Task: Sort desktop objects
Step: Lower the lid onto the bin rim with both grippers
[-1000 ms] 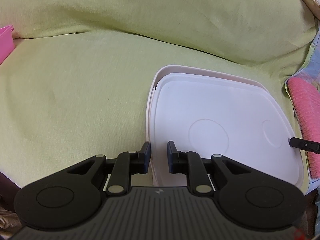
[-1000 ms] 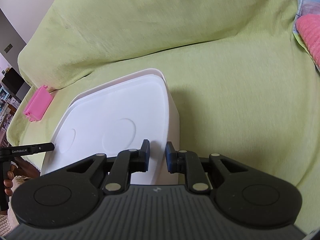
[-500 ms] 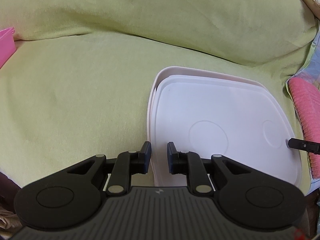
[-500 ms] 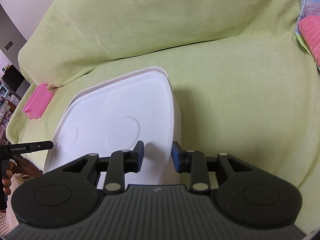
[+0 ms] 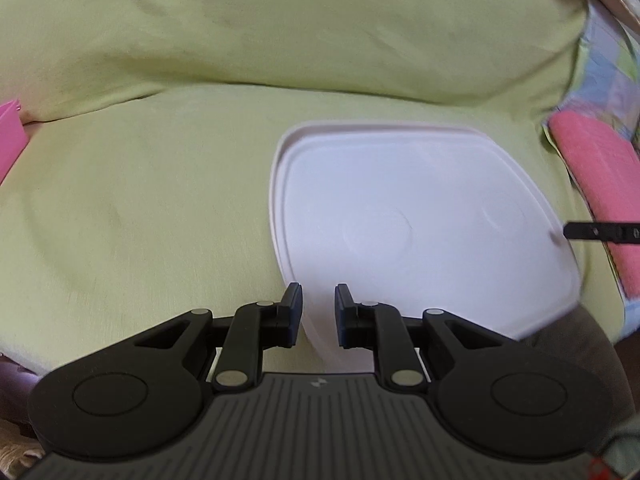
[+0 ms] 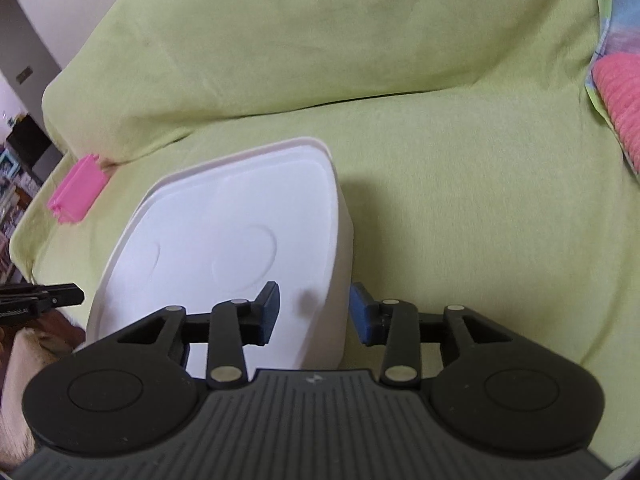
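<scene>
My left hand-held gripper (image 5: 317, 310) hangs over the white lidded box (image 5: 420, 224), fingers a little apart. The box sits on the green sofa cover (image 5: 140, 200); a pink cushion (image 5: 600, 184) lies right.

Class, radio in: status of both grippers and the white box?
Left gripper narrowly open at white lidded plastic box corner. Right gripper open, fingers straddling box edge. Nothing in the way.

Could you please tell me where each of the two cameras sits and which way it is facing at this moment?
Left wrist: sits on the left claw, facing the sofa back across the box's left end; own fingers in front, the other claw's tip at far right.
Right wrist: sits on the right claw, facing the sofa back across the box's right end; own fingers straddle its rim.
Shared: box, sofa, pink block, pink cushion.
</scene>
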The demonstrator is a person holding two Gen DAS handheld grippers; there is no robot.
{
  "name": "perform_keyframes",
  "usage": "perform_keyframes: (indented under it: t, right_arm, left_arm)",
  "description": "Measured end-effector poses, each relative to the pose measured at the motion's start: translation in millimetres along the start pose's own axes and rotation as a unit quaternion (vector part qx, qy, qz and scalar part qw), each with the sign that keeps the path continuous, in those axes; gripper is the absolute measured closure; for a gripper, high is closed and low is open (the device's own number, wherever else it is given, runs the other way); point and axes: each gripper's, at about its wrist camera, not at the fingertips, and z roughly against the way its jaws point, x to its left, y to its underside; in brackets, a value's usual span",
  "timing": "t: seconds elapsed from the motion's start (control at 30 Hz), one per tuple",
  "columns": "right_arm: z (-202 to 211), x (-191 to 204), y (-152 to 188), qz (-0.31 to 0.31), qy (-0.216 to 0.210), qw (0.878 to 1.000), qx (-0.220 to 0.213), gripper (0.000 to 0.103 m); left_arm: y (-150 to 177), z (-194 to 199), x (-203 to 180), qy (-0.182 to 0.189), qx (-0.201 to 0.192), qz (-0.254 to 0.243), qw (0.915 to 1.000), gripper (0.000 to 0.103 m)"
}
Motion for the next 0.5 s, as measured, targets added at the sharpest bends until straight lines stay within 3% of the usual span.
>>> perform_keyframes:
  t: [0.2,0.37,0.5]
  right_arm:
    - [13.9,11.4,18.9,0.030,0.012,0.999,0.009,0.068]
    - [20.5,22.3,32.8,0.055,0.016,0.998,0.012,0.069]
    - [22.4,32.2,36.2,0.078,0.028,0.996,0.012,0.079]
  left_arm:
    - [30.6,11.9,-8.9,-0.005,0.042,-0.012,0.9990,0.084]
    - [41.4,13.2,-11.9,-0.006,0.056,-0.016,0.9983,0.083]
    - [34.5,12.7,-9.8,-0.001,0.048,-0.007,0.9988,0.083]
